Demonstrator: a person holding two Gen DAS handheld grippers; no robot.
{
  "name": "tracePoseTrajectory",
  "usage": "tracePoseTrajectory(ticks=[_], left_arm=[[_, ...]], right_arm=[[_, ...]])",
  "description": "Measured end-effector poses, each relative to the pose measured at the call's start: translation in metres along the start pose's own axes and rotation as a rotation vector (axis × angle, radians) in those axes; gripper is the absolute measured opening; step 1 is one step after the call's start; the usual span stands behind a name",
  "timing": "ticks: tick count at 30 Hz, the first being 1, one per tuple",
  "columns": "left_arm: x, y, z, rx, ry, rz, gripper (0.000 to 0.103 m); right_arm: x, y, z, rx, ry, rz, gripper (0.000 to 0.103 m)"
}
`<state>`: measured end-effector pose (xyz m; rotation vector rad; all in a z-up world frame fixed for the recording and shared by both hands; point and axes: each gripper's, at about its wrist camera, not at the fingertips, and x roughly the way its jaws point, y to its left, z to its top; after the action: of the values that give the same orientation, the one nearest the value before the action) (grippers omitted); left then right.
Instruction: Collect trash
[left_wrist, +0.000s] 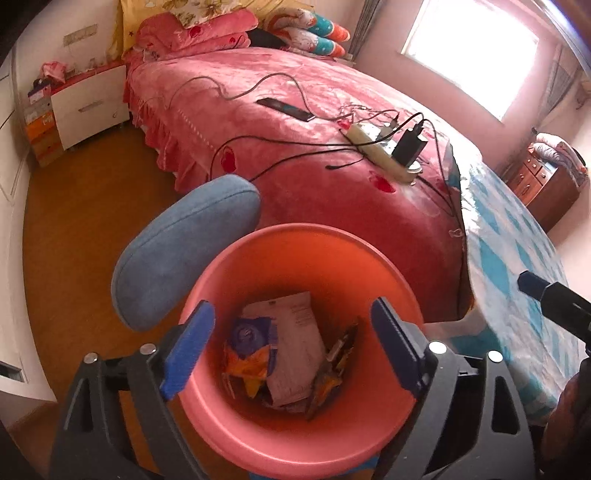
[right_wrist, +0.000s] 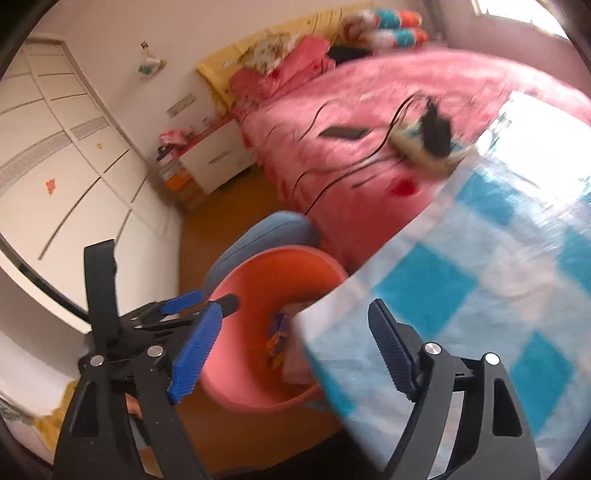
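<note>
The left hand-held gripper hangs wide open and empty over the pink bin, lower centre, where wrappers and paper lie. The right hand-held gripper (its view blurred) gapes empty beside the table.

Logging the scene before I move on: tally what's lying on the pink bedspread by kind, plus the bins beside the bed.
Power strip: 1
Phone: 1
Black charger brick plugged into the strip: 1
Pink bin with wrappers and paper inside: 1
Total: 4, leaving out the tangled cables, which I cannot separate reliably.
</note>
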<state>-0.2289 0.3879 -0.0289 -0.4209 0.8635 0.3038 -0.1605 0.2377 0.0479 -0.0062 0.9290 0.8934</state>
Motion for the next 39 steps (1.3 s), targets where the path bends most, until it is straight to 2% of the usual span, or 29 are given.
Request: tracePoseTrajectory(ticks=[8,17,30,39], left_arm=[[-0.017,-0.032,0.004,0.042,-0.067,-0.055,0.093],[-0.037,-0.089,0.016,0.130,-0.172,-0.121,0.099],[-0.037,-0.175,0.016,0.234,-0.189,-0.194,0.099],[-0.030,-0.224,0.014,0.268,-0.182,-0.231,0.099]], right_arm=[[-0.036,-0.023,-0.008,-0.059,-0.115,-0.192,0.088],[-0.066,-0.069,-0.019,-0.013,-0.180,-0.295,0.089],[-0.117,-0.118,-0.037,0.055,-0.273,-0.416,0.091],[-0.145,-0.147,-0.052,0.105,-0.318,-0.476,0.091]])
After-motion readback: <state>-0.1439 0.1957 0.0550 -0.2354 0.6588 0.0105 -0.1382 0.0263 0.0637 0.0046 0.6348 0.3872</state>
